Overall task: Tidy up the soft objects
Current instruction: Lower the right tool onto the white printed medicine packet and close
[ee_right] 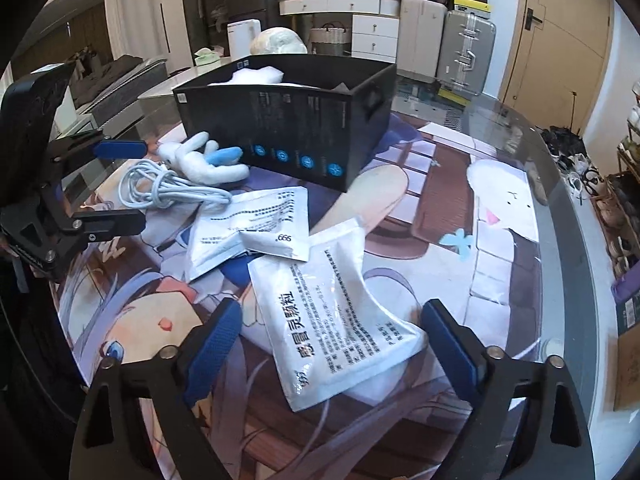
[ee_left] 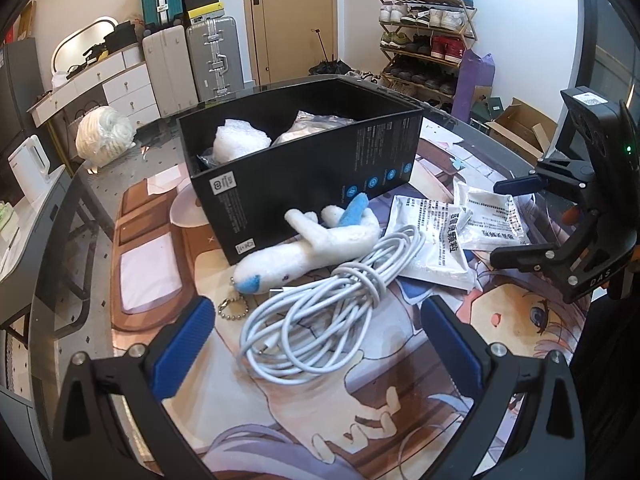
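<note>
A black box (ee_left: pixel 304 168) stands on the table and holds white bubble wrap (ee_left: pixel 240 140) and a plastic bag (ee_left: pixel 316 124). A white and blue plush toy (ee_left: pixel 316 244) lies against its front. A coiled white cable (ee_left: pixel 320 304) lies just ahead of my open, empty left gripper (ee_left: pixel 316 340). Several white medicine pouches (ee_left: pixel 436 240) lie to the right. In the right wrist view, my open right gripper (ee_right: pixel 332 340) straddles the nearest large pouch (ee_right: pixel 340 320), jaws wide on either side of it. The box (ee_right: pixel 296 132), plush (ee_right: pixel 208 164) and cable (ee_right: pixel 168 192) lie beyond.
The round glass table carries an anime-print mat (ee_left: pixel 280 400). The right gripper shows at the right of the left wrist view (ee_left: pixel 512 220); the left gripper shows at the left of the right wrist view (ee_right: pixel 124 184). Suitcases (ee_left: pixel 192 60), drawers and a shoe rack (ee_left: pixel 428 32) stand behind.
</note>
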